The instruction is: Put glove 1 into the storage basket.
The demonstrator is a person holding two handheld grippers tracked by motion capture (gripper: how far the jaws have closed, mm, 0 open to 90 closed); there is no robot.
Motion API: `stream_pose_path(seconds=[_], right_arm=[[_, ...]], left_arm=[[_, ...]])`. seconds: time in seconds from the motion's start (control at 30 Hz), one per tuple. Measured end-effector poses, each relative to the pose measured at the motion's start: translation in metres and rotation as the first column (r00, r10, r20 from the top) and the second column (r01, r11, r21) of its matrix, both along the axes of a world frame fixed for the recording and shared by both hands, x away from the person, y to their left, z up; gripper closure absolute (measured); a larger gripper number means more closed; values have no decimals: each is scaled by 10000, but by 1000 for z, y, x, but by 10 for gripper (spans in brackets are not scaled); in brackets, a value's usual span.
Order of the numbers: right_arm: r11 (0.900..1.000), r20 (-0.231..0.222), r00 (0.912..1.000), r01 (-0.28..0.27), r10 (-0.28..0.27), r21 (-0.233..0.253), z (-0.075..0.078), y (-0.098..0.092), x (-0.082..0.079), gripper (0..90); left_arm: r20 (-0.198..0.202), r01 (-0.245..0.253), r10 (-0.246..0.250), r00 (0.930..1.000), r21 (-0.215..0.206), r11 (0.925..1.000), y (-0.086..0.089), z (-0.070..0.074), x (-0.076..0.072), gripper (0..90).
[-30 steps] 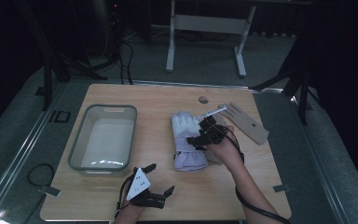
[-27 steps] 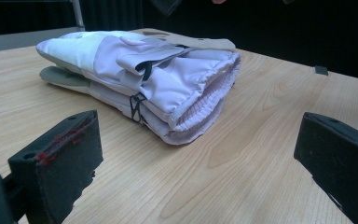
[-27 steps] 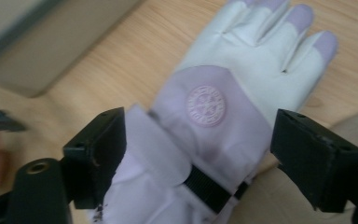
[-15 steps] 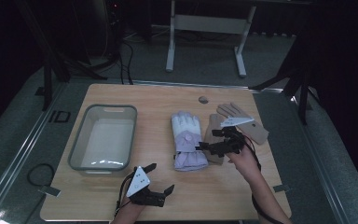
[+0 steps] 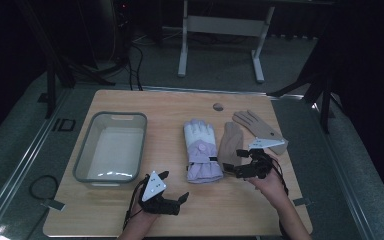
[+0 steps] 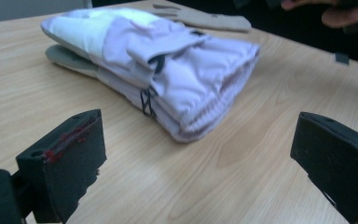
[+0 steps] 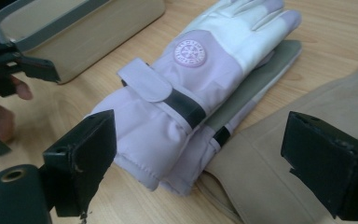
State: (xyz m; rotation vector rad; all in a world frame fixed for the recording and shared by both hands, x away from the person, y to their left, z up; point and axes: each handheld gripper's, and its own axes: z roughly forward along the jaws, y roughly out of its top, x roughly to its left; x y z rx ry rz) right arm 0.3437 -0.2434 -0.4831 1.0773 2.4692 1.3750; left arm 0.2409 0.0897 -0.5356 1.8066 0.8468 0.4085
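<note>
Nearest the person, the left tongs point(image 5: 172, 200) rest low over the front edge of the desk point(image 5: 230, 220), jaws spread wide with nothing between them. In the left gripper view they look toward the cuff end of the lilac gloves point(image 6: 168, 79), which lie a little way off on the bare wood.

A bit farther in and to the right, the right tongs point(image 5: 237, 162) hover just beside the cuffs of the lilac gloves point(image 5: 200, 150) and over the wrist end of a tan glove point(image 5: 230, 142). Their jaws are spread wide too, pinching nothing. The right gripper view shows the lilac gloves point(image 7: 200, 93) stacked one on the other, a round snowflake badge on the top one, with the tan glove point(image 7: 307, 140) touching their side.

At the middle left sits a grey tub point(image 5: 82, 167), well apart from the gloves. A second tan glove point(image 5: 257, 127) lies beyond the right tongs, fingers toward the far edge. Farthest back, a small grey disc point(image 5: 218, 106) sits near the desk's far side.
</note>
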Motion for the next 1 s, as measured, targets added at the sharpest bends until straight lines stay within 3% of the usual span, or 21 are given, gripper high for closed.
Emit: stream_pose_path(seconds=[0.03,0.1,0.2,0.27,0.33,0.5,0.57,0.67,0.73,0.97,1.0], right_arm=[[9998,99,9999,89,-87,-184,1,0,-1,158],[9987,184,9993,344,-338,-372,3,0,1,323],[9975,267,9984,519,-506,-488,7,2,7,474],[9969,521,9971,590,-563,-515,9,5,10,529],[9974,445,9973,599,-581,-409,11,9,15,560],[9975,343,9971,684,-678,-194,12,22,26,563],[9980,100,9981,610,-609,-169,8,27,31,560],[9987,-143,9987,492,-494,-149,1,30,36,541],[9989,-395,9981,477,-476,26,-3,30,39,540],[9960,-1059,9909,858,-828,249,-12,35,55,511],[9957,-1126,9893,929,-923,2,-16,38,58,507]], left_arm=[[-161,-17,16,9999,-53,10000,-1,3,2,30],[-363,12,-16,9993,-91,10000,-3,8,6,30],[-338,-47,52,9994,140,9999,-9,18,13,30],[-325,-247,258,9991,327,9992,-13,24,16,31],[-374,-138,152,9992,381,9992,-17,29,20,38],[-608,-22,60,9981,618,9981,-28,36,30,69],[-870,65,-1,9962,731,9973,-33,37,34,125],[-1234,291,-120,9923,1375,9901,-44,37,39,177],[-957,53,81,9954,1394,9902,-47,37,40,318],[-1701,-496,711,9829,1275,9906,-48,31,55,411],[-1817,-519,760,9804,1343,9896,-48,28,56,414]])
